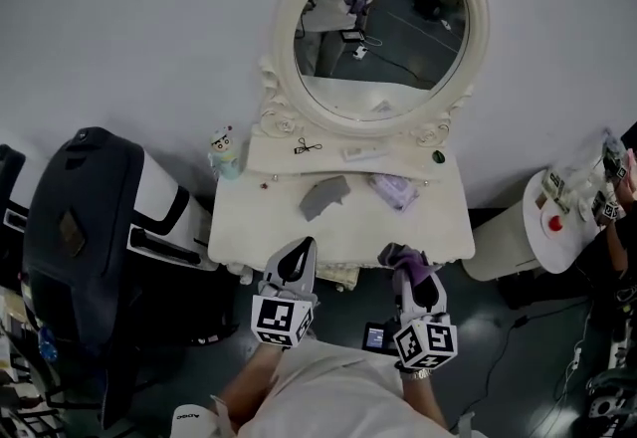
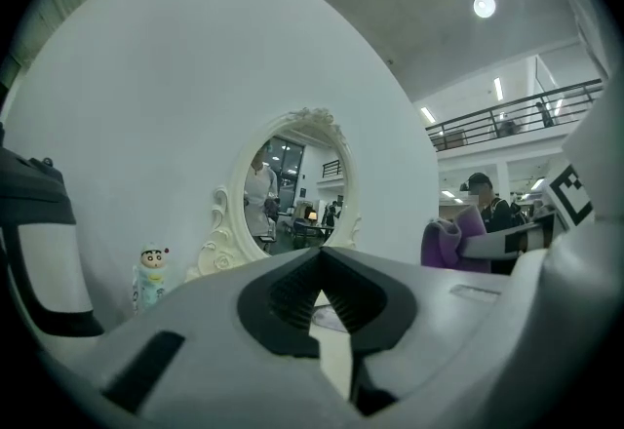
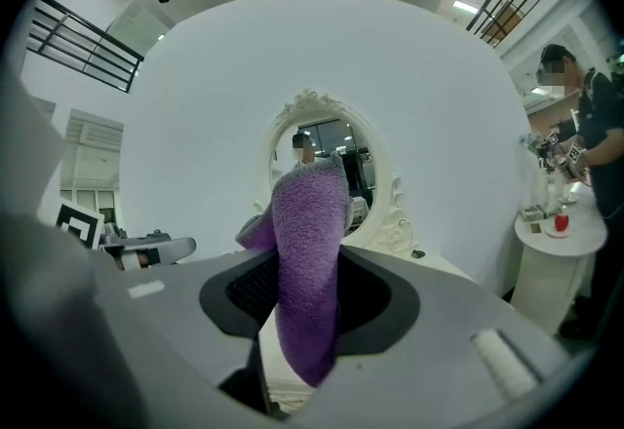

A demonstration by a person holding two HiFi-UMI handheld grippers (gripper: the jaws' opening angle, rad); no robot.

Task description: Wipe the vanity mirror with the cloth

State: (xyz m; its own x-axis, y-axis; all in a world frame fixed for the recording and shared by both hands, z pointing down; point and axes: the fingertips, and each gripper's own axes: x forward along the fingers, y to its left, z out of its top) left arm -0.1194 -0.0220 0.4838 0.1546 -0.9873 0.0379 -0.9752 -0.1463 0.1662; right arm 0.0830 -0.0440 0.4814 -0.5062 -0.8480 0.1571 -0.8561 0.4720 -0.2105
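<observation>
The purple cloth [image 3: 307, 261] is pinched between the fingers of the right gripper [image 1: 408, 272], which are closed on its middle, so one fold stands up above them and the other end hangs below. This gripper sits just over the front edge of the desk [image 1: 249, 227], right of centre. The left gripper [image 1: 302, 249] is beside it at the same edge, left of centre, its fingers closed tip to tip with nothing between them. Both point toward the oval vanity mirror [image 1: 383, 23], which stands upright in its white carved frame at the desk's back edge against the wall, well apart from the cloth.

A crumpled grey piece [image 1: 325, 195] lies near the middle of the desk, with a pale lavender packet [image 1: 393, 190] just to its right. A small cartoon figure [image 1: 225, 151] stands at the back left corner. A black-and-white machine [image 1: 90, 217] is left of the desk, and a round white side table [image 1: 542, 217] is to its right.
</observation>
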